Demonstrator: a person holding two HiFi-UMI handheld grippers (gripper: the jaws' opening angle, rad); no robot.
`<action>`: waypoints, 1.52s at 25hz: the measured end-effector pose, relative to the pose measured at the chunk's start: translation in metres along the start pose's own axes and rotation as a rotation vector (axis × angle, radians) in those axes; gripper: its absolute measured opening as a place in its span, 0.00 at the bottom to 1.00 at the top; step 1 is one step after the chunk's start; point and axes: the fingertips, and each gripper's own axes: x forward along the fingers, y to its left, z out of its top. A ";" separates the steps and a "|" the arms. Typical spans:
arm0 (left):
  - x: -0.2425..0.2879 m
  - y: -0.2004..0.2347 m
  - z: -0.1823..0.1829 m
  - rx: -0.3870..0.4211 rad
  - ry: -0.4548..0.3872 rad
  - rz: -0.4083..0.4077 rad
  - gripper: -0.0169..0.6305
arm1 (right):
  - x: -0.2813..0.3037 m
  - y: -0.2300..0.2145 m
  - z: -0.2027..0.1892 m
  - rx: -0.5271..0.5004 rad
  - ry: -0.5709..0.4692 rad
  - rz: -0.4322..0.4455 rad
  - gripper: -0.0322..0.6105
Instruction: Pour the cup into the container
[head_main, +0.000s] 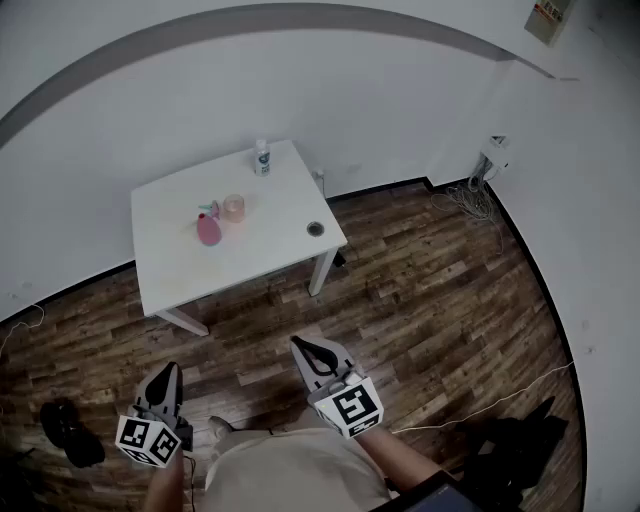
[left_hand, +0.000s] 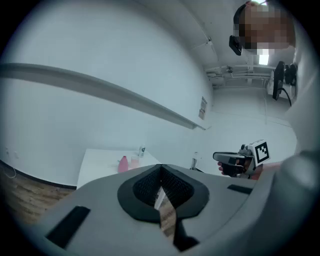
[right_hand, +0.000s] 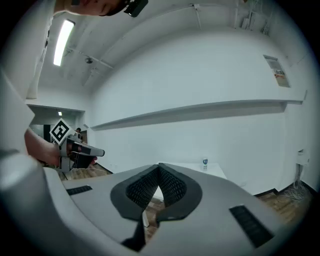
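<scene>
Pouring not begun; left gripper (head_main: 167, 375) and right gripper (head_main: 315, 352) both closed, empty, well apart from the table (head_main: 262, 252); cup (head_main: 234, 208) stands untouched beside a pink vessel (head_main: 208, 229).

The left gripper (head_main: 168, 372) and right gripper (head_main: 303, 348) have grey shells and black ribbed pads (left_hand: 145, 189). Each carries a white cube (head_main: 350, 408) printed with black square markers. The person wears beige clothing (head_main: 290, 470).

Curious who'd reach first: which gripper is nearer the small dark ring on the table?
Right. The right gripper hangs short of the table, nearly in line with the ring; the left gripper is farther left.
</scene>
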 end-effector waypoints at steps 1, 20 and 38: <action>0.009 -0.010 0.002 -0.010 -0.017 0.022 0.04 | -0.003 -0.013 0.003 -0.002 0.007 0.023 0.05; 0.069 -0.172 -0.046 -0.174 -0.090 0.218 0.04 | -0.088 -0.154 0.001 0.059 0.026 0.291 0.17; 0.074 -0.185 -0.045 -0.179 -0.086 0.244 0.04 | -0.098 -0.164 -0.004 -0.007 0.006 0.285 0.16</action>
